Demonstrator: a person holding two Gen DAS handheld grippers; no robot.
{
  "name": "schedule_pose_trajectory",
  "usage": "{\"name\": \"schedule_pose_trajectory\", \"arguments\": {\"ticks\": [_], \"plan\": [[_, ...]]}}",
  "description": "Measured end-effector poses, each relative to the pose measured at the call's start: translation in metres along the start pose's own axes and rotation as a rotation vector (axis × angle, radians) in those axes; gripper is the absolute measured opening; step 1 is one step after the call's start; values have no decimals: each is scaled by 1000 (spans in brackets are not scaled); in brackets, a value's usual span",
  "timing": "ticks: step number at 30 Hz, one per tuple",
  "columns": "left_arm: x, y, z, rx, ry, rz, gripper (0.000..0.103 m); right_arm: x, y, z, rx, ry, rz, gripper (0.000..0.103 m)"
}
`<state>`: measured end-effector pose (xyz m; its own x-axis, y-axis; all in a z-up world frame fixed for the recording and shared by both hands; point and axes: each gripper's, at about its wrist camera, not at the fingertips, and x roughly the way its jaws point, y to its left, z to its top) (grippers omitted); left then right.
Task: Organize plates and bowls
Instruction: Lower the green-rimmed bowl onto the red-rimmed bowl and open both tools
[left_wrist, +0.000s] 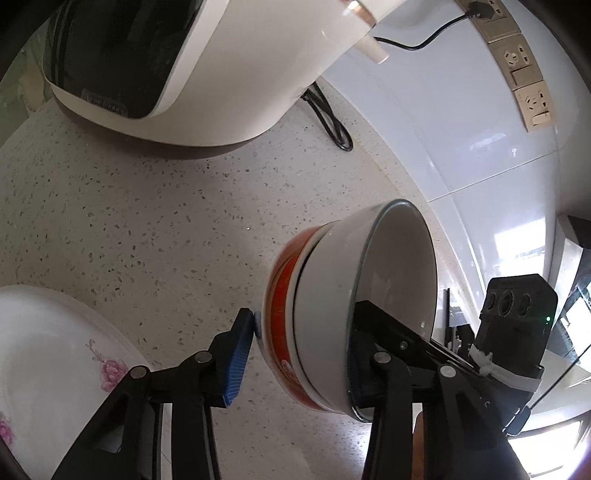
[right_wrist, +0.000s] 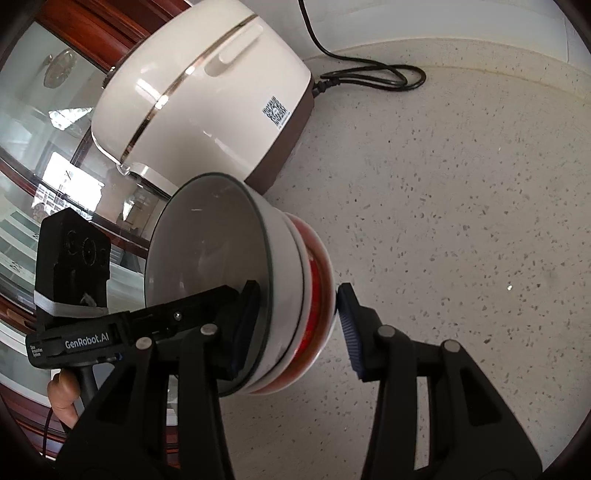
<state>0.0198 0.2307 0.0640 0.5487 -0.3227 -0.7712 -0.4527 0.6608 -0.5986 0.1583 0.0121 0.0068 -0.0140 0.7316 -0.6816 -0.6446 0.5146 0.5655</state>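
Note:
A stack of nested bowls hangs tilted on its side above the speckled counter (left_wrist: 147, 221): a white bowl (left_wrist: 325, 295) sits inside a red-patterned bowl (left_wrist: 282, 314). My left gripper (left_wrist: 306, 321) is shut on the stack, its blue pad against the red bowl's foot and its other finger inside the white bowl. In the right wrist view my right gripper (right_wrist: 297, 295) clamps the same white bowl (right_wrist: 280, 251) and red bowl (right_wrist: 319, 280) the same way. A finger of each gripper reaches into the bowl mouth from opposite sides.
A white rice cooker (left_wrist: 229, 74) stands on the counter behind the bowls, with its black cord (left_wrist: 328, 118) running to wall sockets (left_wrist: 528, 74). A white plate with pink flowers (left_wrist: 48, 350) lies at the lower left. A glass-fronted wooden cabinet (right_wrist: 44, 147) is beyond the counter.

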Motion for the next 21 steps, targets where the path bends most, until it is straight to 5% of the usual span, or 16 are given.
{"name": "schedule_pose_trajectory", "arguments": {"ticks": [13,21], "plan": [[-84,6,-2,-24,-106,50,43,-12,75,7,-58,-9,77,47],[-122,50,-30,-87,-160,105,43,20,119,-13,-110,55,127,47]]}}
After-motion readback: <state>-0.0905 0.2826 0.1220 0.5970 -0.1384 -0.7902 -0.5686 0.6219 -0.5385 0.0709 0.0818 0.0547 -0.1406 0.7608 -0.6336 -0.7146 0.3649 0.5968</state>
